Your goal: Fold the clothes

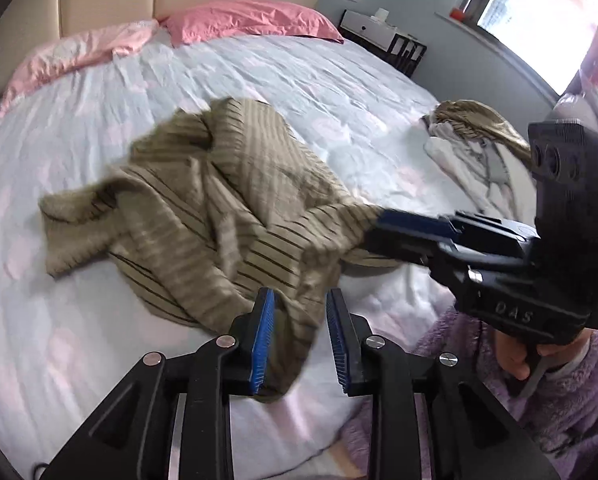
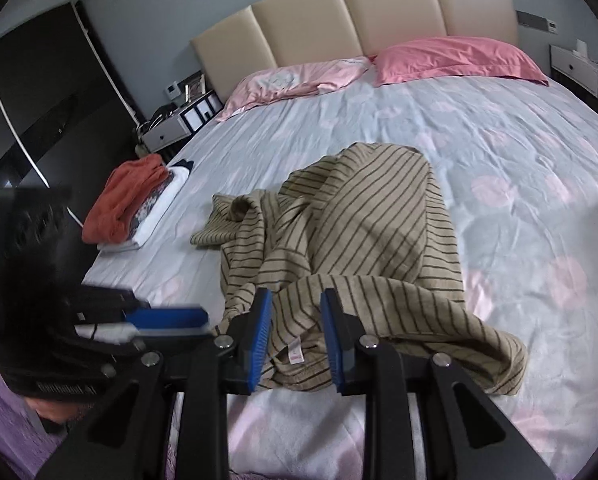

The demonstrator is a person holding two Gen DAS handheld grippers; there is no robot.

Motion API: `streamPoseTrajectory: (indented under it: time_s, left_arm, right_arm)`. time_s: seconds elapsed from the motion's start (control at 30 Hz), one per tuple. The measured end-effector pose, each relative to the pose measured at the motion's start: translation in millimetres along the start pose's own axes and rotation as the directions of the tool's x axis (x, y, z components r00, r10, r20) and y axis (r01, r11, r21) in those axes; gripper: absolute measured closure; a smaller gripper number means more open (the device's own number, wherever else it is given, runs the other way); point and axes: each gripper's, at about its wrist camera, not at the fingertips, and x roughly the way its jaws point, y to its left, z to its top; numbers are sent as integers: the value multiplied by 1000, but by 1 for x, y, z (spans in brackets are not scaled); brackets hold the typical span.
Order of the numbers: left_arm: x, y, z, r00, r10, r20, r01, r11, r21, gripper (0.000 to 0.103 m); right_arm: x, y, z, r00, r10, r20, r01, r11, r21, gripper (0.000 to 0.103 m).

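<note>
Although a small stack of folded clothes, rust-orange on top of white and dark pieces (image 2: 133,208), already sits at the far left edge of the bed with its pale blue, pink-blotched sheet (image 2: 499,152), we judge the task only partly done. The tan knit top with thin dark stripes (image 2: 363,232) lies crumpled mid-bed, unfolded. Our left tongs (image 1: 301,344) stand apart, a hanging fold of the top between the blue pads but not pinched. Our right tongs (image 2: 295,340) are likewise apart over its near hem. A further heap of pale and striped garments (image 1: 471,148) waits at the bed's right edge. Motion blur smears the top in the left view; we cannot make out its sleeves or neckline.
</note>
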Motion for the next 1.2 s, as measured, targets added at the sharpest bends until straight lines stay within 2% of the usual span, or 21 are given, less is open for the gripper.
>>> streamPoseTrajectory:
  time_s: [0.1, 0.17, 0.23, 0.37, 0.43, 0.5, 0.57, 0.63, 0.7, 0.77, 0.9, 1.03, 1.2]
  left_arm:
    - [-8, 16, 10, 997, 79, -3, -79, 997, 25, 74]
    - [-4, 35, 14, 993, 111, -31, -111, 994, -14, 74]
    - [7, 55, 12, 992, 116, -55, -121, 988, -94, 74]
    - [35, 91, -8, 989, 64, -130, -97, 960, -262, 74]
    - [47, 99, -18, 979, 49, -198, -107, 950, -292, 74]
    - [53, 103, -25, 971, -12, -238, -67, 945, -321, 74]
    - [62, 103, -29, 959, -82, -272, -15, 941, -338, 74]
    - [73, 97, -31, 946, -124, -300, 20, 945, -328, 74]
    - [83, 88, -32, 931, -159, -327, 52, 948, -314, 74]
    - [89, 81, -31, 926, -189, -327, 83, 947, -310, 74]
    - [86, 81, -25, 931, -249, -268, 151, 929, -339, 78]
    - [78, 89, -25, 925, -325, -195, 230, 889, -396, 78]
    - [72, 81, -19, 932, -315, -181, 233, 901, -367, 77]
  right_arm:
    - [8, 4, -3, 999, 23, -34, -24, 1000, -7, 78]
    - [12, 8, -4, 997, 52, -56, -52, 999, 0, 78]
    - [19, 14, -5, 994, 75, -85, -74, 997, 8, 78]
    - [35, 31, -15, 980, 121, -156, -123, 992, 2, 77]
    - [45, 40, -21, 978, 101, -183, -109, 993, -38, 76]
    - [54, 45, -26, 978, 68, -200, -84, 994, -74, 76]
    - [61, 44, -27, 973, 75, -220, -92, 993, -68, 76]
    - [65, 44, -27, 968, 97, -233, -113, 992, -56, 76]
    - [67, 44, -27, 969, 83, -231, -101, 993, -66, 76]
    - [69, 42, -29, 971, 66, -230, -84, 994, -69, 76]
    - [72, 42, -31, 966, 73, -247, -95, 993, -77, 77]
    - [74, 45, -34, 960, 85, -266, -113, 989, -90, 77]
    - [78, 47, -36, 954, 102, -283, -129, 988, -80, 75]
